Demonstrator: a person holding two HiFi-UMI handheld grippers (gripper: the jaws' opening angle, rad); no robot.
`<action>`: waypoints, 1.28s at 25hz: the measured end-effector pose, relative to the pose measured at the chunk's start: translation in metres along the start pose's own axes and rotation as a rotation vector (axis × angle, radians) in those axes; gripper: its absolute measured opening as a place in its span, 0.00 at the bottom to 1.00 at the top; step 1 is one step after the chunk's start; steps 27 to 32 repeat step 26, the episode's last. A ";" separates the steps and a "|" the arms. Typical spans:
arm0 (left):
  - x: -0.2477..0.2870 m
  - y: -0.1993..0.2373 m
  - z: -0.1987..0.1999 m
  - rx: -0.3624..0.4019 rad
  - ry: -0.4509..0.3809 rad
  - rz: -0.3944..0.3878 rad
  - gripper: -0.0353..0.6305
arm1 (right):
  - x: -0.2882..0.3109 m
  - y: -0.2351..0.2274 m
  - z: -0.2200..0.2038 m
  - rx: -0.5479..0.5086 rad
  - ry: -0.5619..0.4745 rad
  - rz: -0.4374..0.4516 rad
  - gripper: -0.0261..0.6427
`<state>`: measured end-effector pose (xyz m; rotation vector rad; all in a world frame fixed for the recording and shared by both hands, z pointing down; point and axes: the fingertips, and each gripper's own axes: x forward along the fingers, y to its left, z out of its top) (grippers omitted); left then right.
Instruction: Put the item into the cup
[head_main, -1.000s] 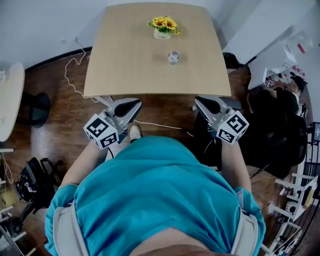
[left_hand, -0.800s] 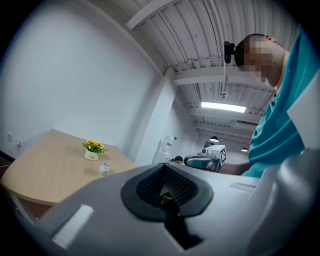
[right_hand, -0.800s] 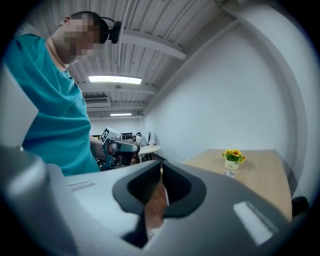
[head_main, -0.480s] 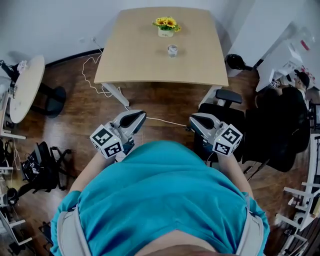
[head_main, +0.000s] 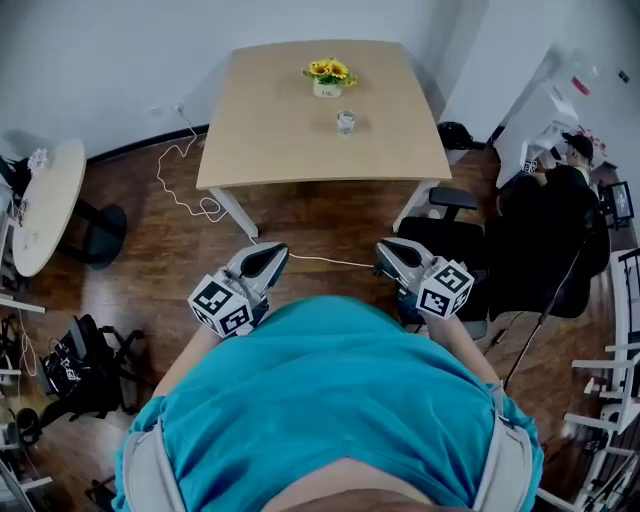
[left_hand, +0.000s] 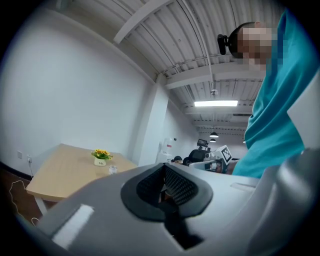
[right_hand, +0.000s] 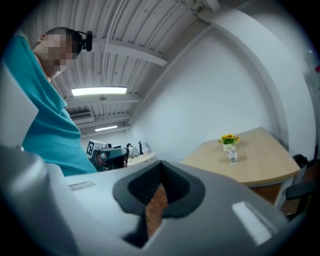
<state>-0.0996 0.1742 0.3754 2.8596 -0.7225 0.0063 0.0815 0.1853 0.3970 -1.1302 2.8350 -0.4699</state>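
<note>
A small clear glass cup (head_main: 346, 122) stands on the light wooden table (head_main: 270, 140), just in front of a pot of yellow flowers (head_main: 328, 78). I make out no loose item on the table. Both grippers hang close to the teal-shirted torso, over the wooden floor and well short of the table. The left gripper (head_main: 268, 252) points toward the table's near edge, its jaws together and nothing between them. The right gripper (head_main: 385, 250) is likewise shut and empty. The left gripper (left_hand: 162, 167) view shows the cup (left_hand: 113, 170) far off. So does the right gripper (right_hand: 161, 165) view, where the cup (right_hand: 232, 156) is small.
A black office chair (head_main: 450, 235) stands by the table's near right corner, close to my right gripper. A white cable (head_main: 185, 190) trails on the floor left of the table. A round white table (head_main: 45, 205) and dark bags (head_main: 75, 365) are at far left. A seated person (head_main: 570, 160) is at right.
The table with cup and flowers has drawn farther away and smaller in the head view, with more floor showing. Both grippers stay near the torso, the chair now beside the right one.
</note>
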 end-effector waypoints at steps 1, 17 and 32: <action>-0.003 0.000 0.001 0.001 -0.004 -0.003 0.06 | 0.001 0.003 0.002 -0.012 0.003 -0.009 0.04; -0.027 -0.005 0.009 0.007 -0.051 0.021 0.06 | 0.007 0.018 0.022 -0.105 0.024 0.002 0.04; -0.027 -0.008 0.012 0.013 -0.053 0.030 0.06 | 0.004 0.016 0.024 -0.112 0.025 0.004 0.04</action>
